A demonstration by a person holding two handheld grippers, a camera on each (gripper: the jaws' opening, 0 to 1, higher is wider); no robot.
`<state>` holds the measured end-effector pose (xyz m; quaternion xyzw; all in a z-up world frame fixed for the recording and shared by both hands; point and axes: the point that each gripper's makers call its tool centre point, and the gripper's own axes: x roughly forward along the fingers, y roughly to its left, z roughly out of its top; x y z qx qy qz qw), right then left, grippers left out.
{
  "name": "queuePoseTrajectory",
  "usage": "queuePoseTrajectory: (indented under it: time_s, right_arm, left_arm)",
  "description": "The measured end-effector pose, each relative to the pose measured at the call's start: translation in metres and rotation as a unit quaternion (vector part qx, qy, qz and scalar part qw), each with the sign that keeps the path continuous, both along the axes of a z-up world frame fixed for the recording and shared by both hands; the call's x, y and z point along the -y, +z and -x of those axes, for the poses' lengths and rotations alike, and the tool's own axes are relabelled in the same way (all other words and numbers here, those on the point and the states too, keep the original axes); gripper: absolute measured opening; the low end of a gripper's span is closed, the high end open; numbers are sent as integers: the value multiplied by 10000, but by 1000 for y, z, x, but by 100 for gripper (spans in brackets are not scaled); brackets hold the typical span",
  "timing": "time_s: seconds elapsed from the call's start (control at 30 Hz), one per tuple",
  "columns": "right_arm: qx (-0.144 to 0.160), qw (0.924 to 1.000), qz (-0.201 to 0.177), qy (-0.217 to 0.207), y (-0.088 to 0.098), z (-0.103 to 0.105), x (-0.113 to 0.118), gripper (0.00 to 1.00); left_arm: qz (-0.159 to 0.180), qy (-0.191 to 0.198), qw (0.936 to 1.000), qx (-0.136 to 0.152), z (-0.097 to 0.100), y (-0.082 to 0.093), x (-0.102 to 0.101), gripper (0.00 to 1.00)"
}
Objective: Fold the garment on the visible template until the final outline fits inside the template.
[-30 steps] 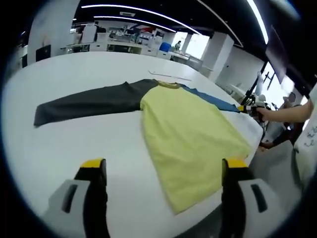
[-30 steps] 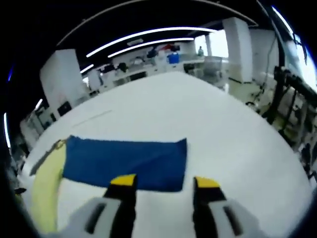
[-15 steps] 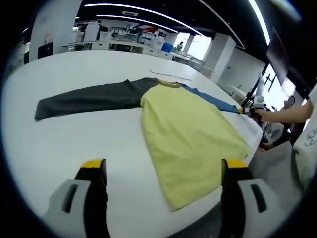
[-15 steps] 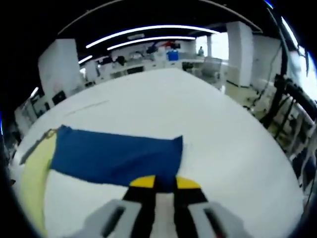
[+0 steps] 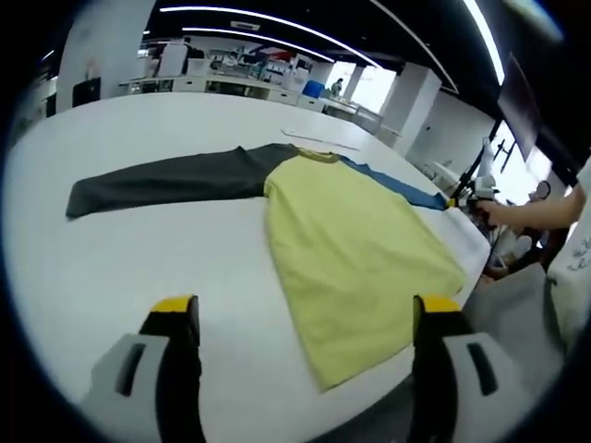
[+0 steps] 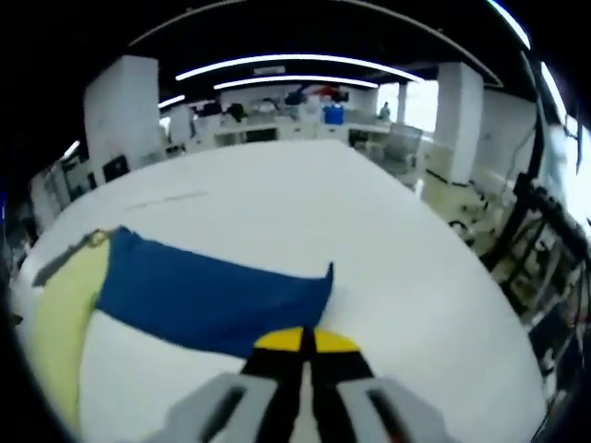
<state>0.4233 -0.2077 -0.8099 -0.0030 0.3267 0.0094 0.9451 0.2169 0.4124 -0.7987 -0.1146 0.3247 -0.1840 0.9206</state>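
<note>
A long-sleeved shirt lies flat on the white table (image 5: 138,249): yellow body (image 5: 351,249), dark grey sleeve (image 5: 166,183) stretched left, blue sleeve (image 5: 397,185) reaching right. My left gripper (image 5: 305,318) hovers open above the table's near edge, short of the yellow hem. In the right gripper view the blue sleeve (image 6: 208,295) is lifted at its cuff end, and my right gripper (image 6: 303,340) is shut on that cuff edge. The right gripper (image 5: 459,196) also appears small at the blue sleeve's end, held by a person's hand.
A thin outline strip (image 5: 319,138) lies on the table beyond the collar. A person's arm (image 5: 545,208) reaches in from the right. The table's right edge (image 6: 480,305) drops off to stands and cables. Desks and shelves stand far behind.
The right gripper's jaws went from apart around the blue cuff to fully shut on it, and the cuff end has risen slightly. The left gripper has stayed open and nearly still.
</note>
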Motion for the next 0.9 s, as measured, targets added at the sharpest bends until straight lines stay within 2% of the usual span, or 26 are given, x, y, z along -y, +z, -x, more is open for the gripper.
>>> queuePoseTrajectory:
  time_s: [0.23, 0.33, 0.43, 0.7, 0.8, 0.87, 0.9]
  right_arm:
    - [292, 9986, -357, 239, 25, -12, -31, 0]
    - [417, 9964, -595, 441, 45, -18, -59, 0]
    - [478, 9945, -658, 656, 47, -27, -77, 0]
    - [564, 9865, -849, 1285, 63, -38, -149, 0]
    - [575, 9836, -898, 1456, 67, -38, -171, 0]
    - [575, 9812, -941, 1586, 72, -29, -195, 0]
    - [576, 9794, -975, 1670, 71, -33, -196, 0]
  left_arm:
    - [-135, -87, 9997, 170, 0, 1, 3, 93]
    - [-155, -132, 9995, 221, 0, 1, 4, 93]
    - [-189, -157, 9994, 261, 1, 1, 5, 93]
    - [-231, -189, 9989, 372, 4, 2, 4, 93]
    - [-231, -244, 9984, 455, 3, 5, 6, 93]
    - [-239, -287, 9981, 492, 3, 6, 7, 93]
    - [-249, -312, 9979, 518, 3, 6, 7, 93]
